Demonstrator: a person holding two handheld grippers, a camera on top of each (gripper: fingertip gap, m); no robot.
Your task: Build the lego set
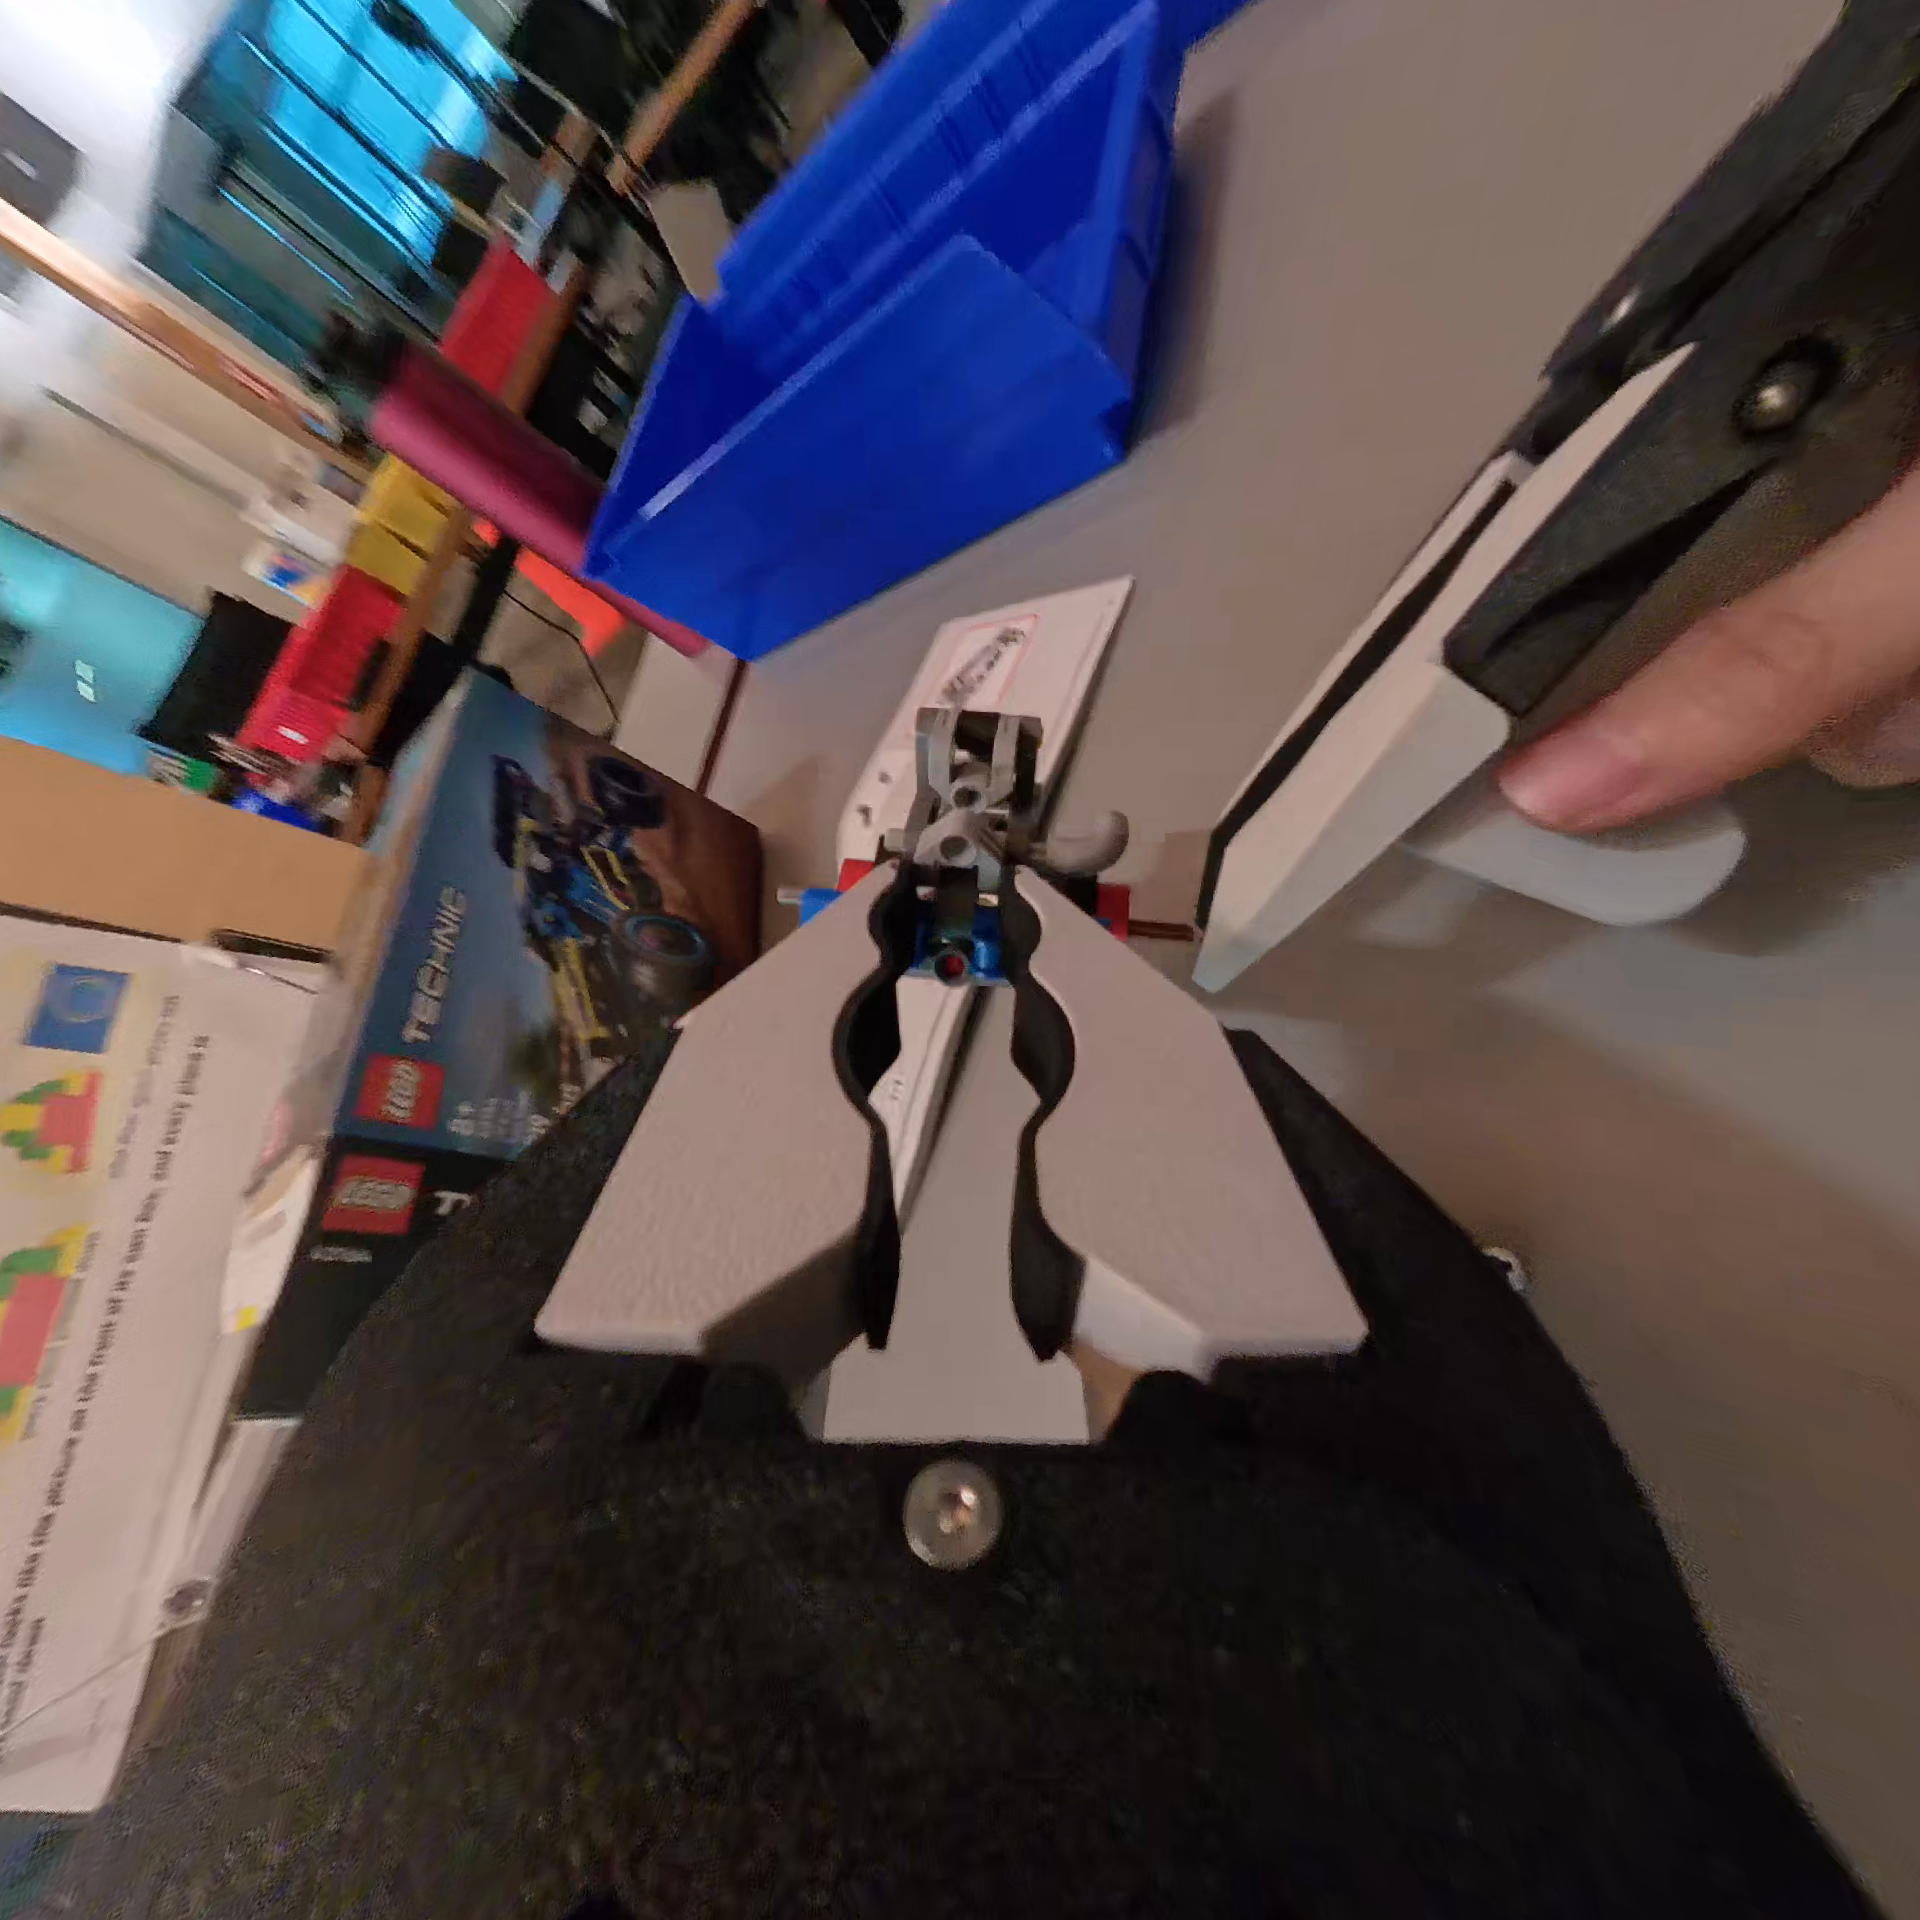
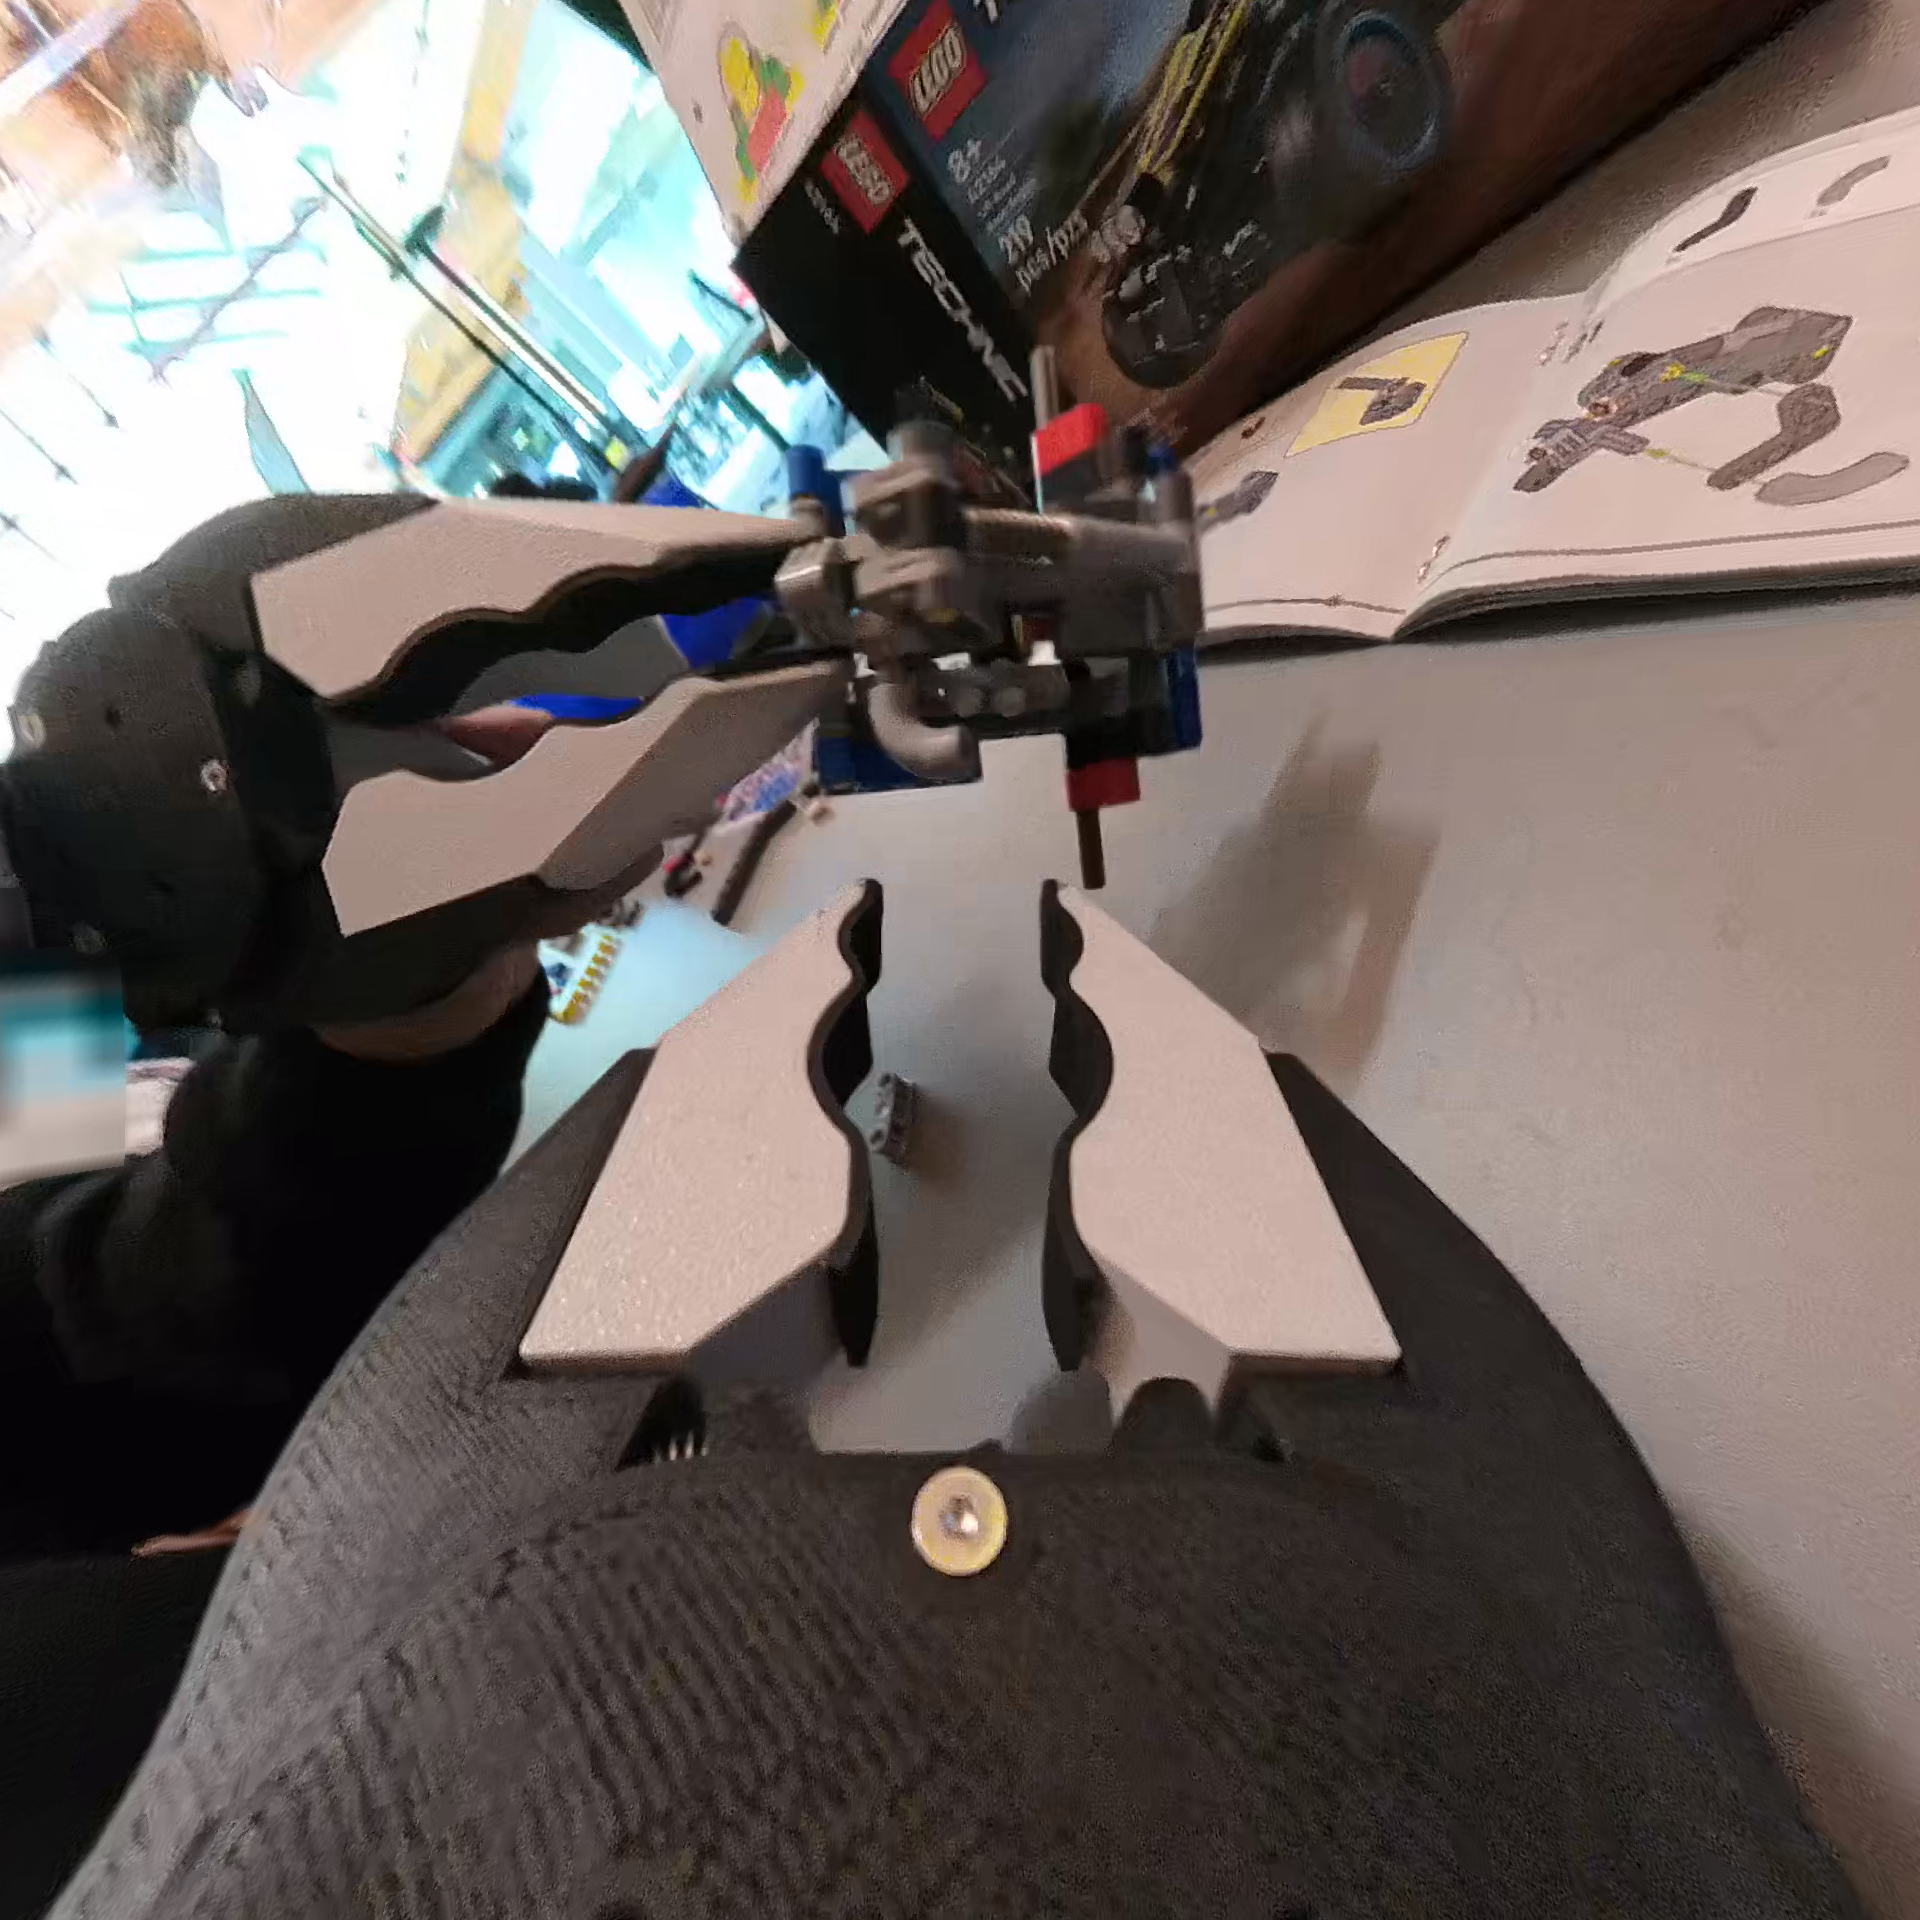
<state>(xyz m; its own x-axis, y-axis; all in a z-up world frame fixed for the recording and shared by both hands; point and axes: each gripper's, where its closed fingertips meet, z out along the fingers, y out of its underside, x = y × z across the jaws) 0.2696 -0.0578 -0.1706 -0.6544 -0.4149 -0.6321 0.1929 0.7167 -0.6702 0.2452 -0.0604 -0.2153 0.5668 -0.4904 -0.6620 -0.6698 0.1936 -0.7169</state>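
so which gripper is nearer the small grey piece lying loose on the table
Right. The small grey piece lies on the table between the open right gripper's fingers. The left gripper is off to the side, holding the grey and blue brick assembly.

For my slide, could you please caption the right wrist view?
Open right tongs hover above the grey table, while the left tongs clamp a grey-and-blue brick assembly beside an open instruction booklet.

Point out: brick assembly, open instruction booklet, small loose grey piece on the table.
brick assembly (image 2: 997,592), right wrist view, grey middle section
instruction booklet (image 2: 1538,488), right wrist view, open page
small grey piece (image 2: 896,1127), right wrist view, its body
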